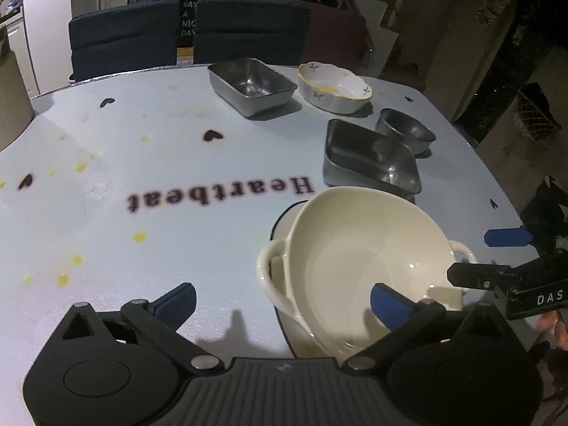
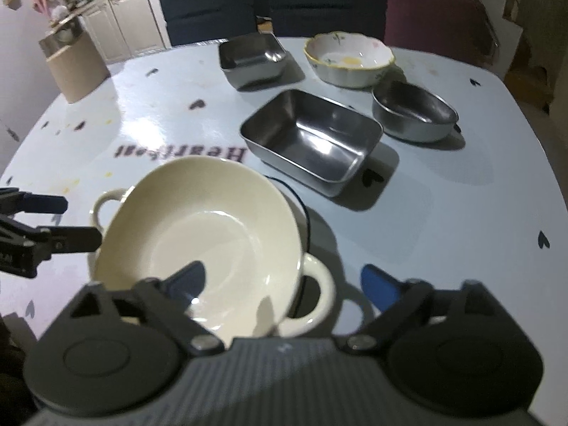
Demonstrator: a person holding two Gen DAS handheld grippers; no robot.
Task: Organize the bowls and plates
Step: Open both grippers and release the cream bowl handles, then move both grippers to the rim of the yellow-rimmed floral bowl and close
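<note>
A cream bowl (image 1: 355,255) (image 2: 213,234) rests tilted inside a cream two-handled dish (image 1: 269,284) (image 2: 319,298). My left gripper (image 1: 282,303) (image 2: 58,222) is open. One of its blue pads hangs over the bowl's near rim and the other is over bare table, neither touching. My right gripper (image 2: 284,284) (image 1: 491,257) is open too, straddling the bowl's other side and the dish handle without pressing. Behind stand two steel rectangular trays (image 1: 372,159) (image 1: 252,85), a round steel bowl (image 1: 404,129) (image 2: 413,113) and a flowered ceramic bowl (image 1: 333,87) (image 2: 349,58).
The pale blue table (image 1: 142,177) bears the word "Heartbeat", heart marks and yellow spots. Dark chairs (image 1: 124,35) and a maroon one (image 2: 426,7) line its far edge. A beige bin (image 2: 78,64) stands past the left edge. A thin dark rim (image 2: 305,213) shows under the dish.
</note>
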